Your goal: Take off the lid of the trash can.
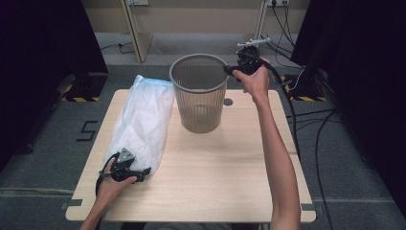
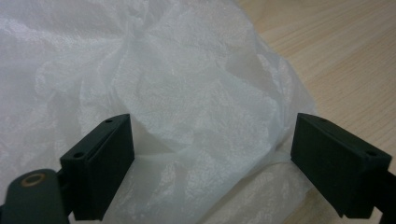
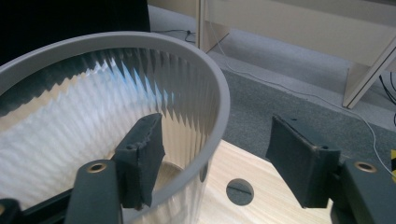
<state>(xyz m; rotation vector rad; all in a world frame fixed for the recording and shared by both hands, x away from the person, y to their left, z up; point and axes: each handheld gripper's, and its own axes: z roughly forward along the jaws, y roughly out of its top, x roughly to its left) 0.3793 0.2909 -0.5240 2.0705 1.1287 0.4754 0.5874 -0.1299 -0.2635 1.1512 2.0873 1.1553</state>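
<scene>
A grey slatted waste bin [image 1: 198,93] stands upright on the far middle of the wooden table [image 1: 215,177]. My right gripper [image 1: 229,70] is at its right rim. In the right gripper view the gripper [image 3: 217,149] straddles the rim [image 3: 219,93], one jaw inside the bin and one outside, with a gap left on the outer side. A white plastic bag [image 1: 143,117] lies lengthwise along the table's left part. My left gripper [image 1: 143,173] is at its near end, open, and the left gripper view shows crumpled bag film [image 2: 187,93] between the gripper's [image 2: 212,154] spread jaws.
A round grommet hole [image 1: 228,101] sits in the table just right of the bin, also seen below the jaws as a dark hole [image 3: 239,191]. Cables [image 1: 316,143] trail on the floor at right. Black curtains flank both sides.
</scene>
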